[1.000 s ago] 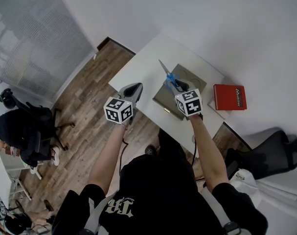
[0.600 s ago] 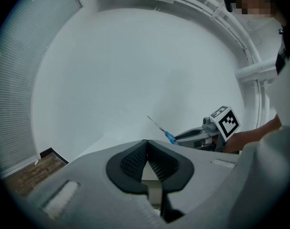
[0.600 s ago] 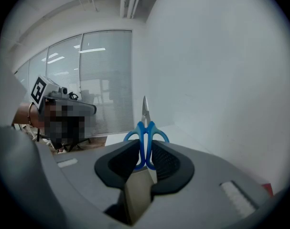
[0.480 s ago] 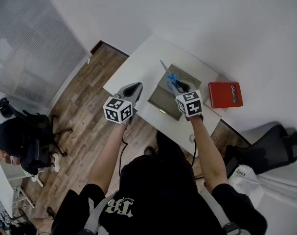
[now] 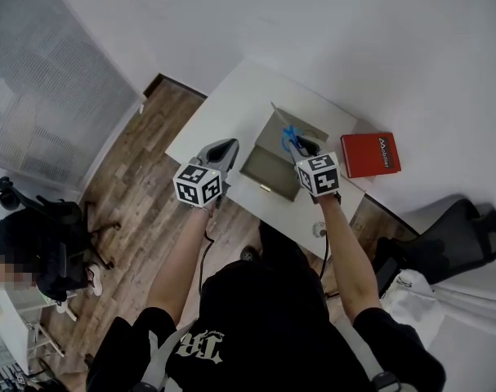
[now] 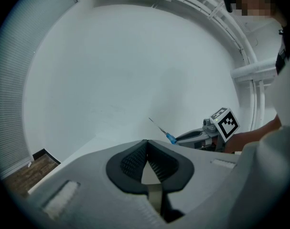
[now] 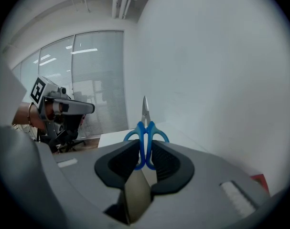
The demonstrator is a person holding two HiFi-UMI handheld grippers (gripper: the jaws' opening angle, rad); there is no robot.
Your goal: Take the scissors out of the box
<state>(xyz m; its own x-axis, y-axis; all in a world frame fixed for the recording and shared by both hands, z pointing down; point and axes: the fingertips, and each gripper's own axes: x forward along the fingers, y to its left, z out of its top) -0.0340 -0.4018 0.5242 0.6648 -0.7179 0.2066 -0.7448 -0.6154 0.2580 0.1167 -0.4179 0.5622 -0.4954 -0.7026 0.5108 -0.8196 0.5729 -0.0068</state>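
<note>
Blue-handled scissors (image 5: 289,132) are held in the air above the olive-grey box (image 5: 262,165), which rests on the white table (image 5: 228,113). My right gripper (image 5: 301,144) is shut on the scissors' handles, and the blades point up and away. In the right gripper view the scissors (image 7: 145,128) stand upright between the pads of the right gripper (image 7: 145,152). My left gripper (image 5: 226,145) hangs over the table's near-left edge, shut and empty. In the left gripper view the left gripper's (image 6: 146,145) pads meet at the tip, and the scissors (image 6: 165,132) show to its right.
A red box (image 5: 370,155) lies at the table's right end, beside the olive-grey box. A black office chair (image 5: 464,243) stands at the right. Another person (image 5: 31,251) sits at the far left on the wooden floor side. White walls close in behind the table.
Both grippers have drifted a little across the table, with the scissors still gripped. The table, the box and the red box have slid left in the head view.
</note>
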